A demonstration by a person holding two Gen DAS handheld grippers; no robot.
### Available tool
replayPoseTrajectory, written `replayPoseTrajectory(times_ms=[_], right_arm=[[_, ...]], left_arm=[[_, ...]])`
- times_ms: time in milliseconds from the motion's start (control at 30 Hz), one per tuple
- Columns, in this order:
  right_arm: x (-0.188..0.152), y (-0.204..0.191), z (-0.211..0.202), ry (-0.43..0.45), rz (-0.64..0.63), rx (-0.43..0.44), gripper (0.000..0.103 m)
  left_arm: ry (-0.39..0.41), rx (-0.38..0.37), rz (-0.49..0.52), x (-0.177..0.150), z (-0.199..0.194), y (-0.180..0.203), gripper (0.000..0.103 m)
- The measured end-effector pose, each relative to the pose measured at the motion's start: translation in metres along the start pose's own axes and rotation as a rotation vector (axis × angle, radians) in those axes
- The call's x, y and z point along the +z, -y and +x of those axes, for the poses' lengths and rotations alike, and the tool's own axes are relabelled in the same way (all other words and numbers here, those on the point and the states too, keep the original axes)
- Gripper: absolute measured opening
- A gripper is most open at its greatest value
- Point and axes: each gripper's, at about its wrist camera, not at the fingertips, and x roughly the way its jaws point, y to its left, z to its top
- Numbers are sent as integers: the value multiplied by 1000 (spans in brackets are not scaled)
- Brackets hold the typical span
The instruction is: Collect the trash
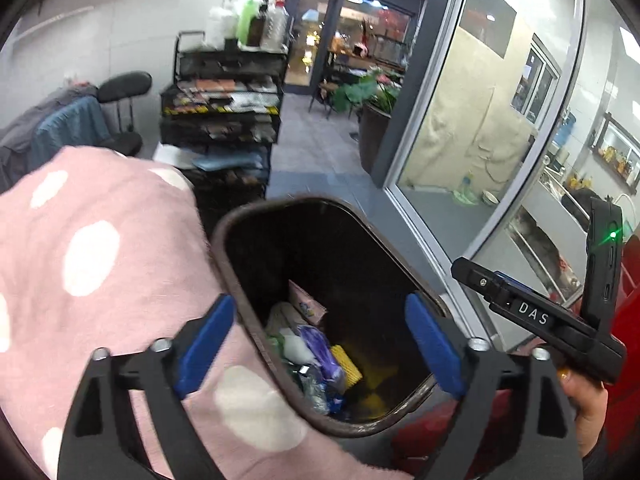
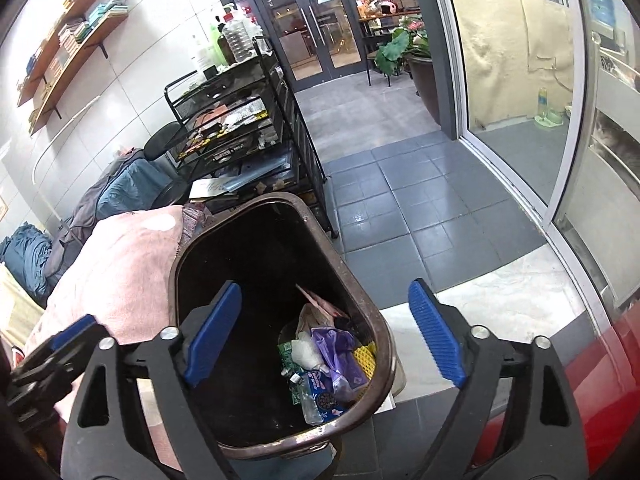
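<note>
A dark brown trash bin [image 1: 256,216] stands below both grippers; it also shows in the right wrist view [image 2: 360,300]. Inside lies a pile of trash [image 1: 316,356]: a purple wrapper [image 2: 340,356], a yellow mesh piece [image 2: 366,354], a clear bottle [image 2: 310,400] and a pink carton [image 1: 306,306]. My left gripper [image 1: 320,344] is open and empty above the bin. My right gripper [image 2: 326,332] is open and empty above the bin. The right gripper's body [image 1: 540,316] shows at the right of the left wrist view.
A pink dotted blanket [image 1: 88,264] lies against the bin's left side. A black wire rack cart [image 2: 240,128] with bottles stands behind. Grey tiled floor [image 2: 400,192] stretches toward glass doors. A sliding glass door frame [image 2: 520,192] runs along the right. A potted plant [image 2: 408,56] stands far back.
</note>
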Motion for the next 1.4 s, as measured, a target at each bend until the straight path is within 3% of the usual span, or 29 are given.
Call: replayPoseTrajectory(times_ms=[100, 300, 600, 733, 1033, 1400], right_arm=[[-2, -8, -4, 17, -20, 17, 88], [-15, -41, -24, 91, -98, 69, 93], [-53, -111, -63, 229, -291, 151, 98], [-73, -137, -80, 271, -378, 209, 98], [-112, -173, -110, 360, -485, 271, 98], [-132, -181, -142, 351, -508, 353, 98]], left_arm=[[36, 39, 3, -3, -16, -6, 98], [119, 132, -24, -17, -61, -27, 98], [242, 419, -87, -50, -125, -61, 98], [280, 495, -161, -69, -150, -77, 98], [363, 615, -224, -104, -192, -88, 98], [425, 632, -218, -117, -210, -71, 98]])
